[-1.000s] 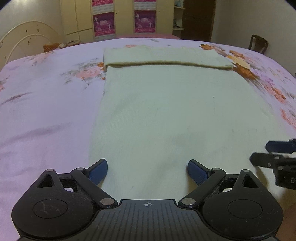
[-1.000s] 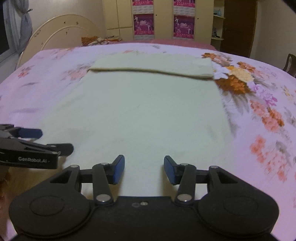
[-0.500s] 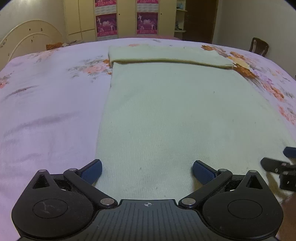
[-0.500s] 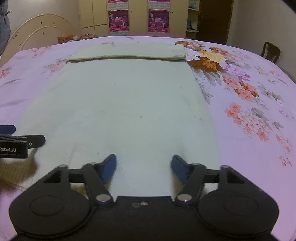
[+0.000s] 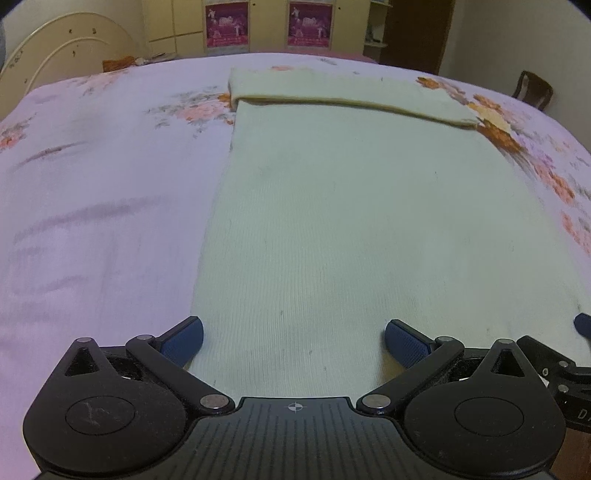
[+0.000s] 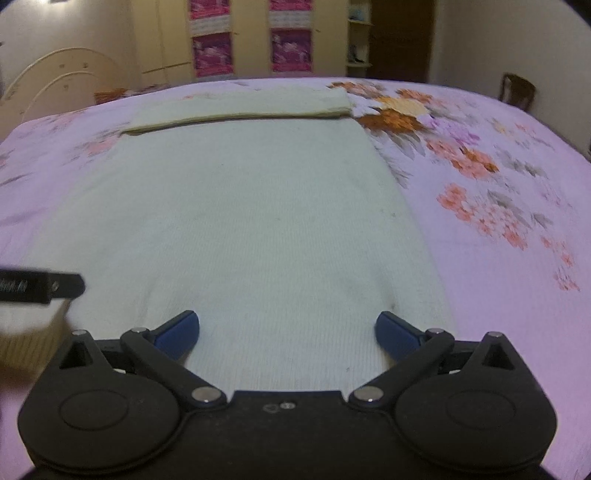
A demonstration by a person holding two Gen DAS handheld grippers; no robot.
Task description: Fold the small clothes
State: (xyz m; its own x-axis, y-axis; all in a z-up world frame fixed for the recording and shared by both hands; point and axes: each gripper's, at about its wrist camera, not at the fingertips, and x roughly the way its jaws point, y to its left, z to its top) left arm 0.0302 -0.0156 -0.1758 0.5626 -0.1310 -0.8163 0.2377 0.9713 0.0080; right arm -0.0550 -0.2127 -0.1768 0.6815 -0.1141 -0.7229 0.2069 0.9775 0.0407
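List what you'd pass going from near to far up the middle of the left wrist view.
left gripper with its jaws wide open → flat cream garment → its folded-over far band → floral bedsheet → wardrobe with two pink posters

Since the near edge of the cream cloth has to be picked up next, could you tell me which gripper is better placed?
Neither clearly; probably both. The left gripper, jaws wide open, sits at the cloth's near-left corner; the right gripper, whose jaws have just been opening with nothing held, sits toward its near-right edge.
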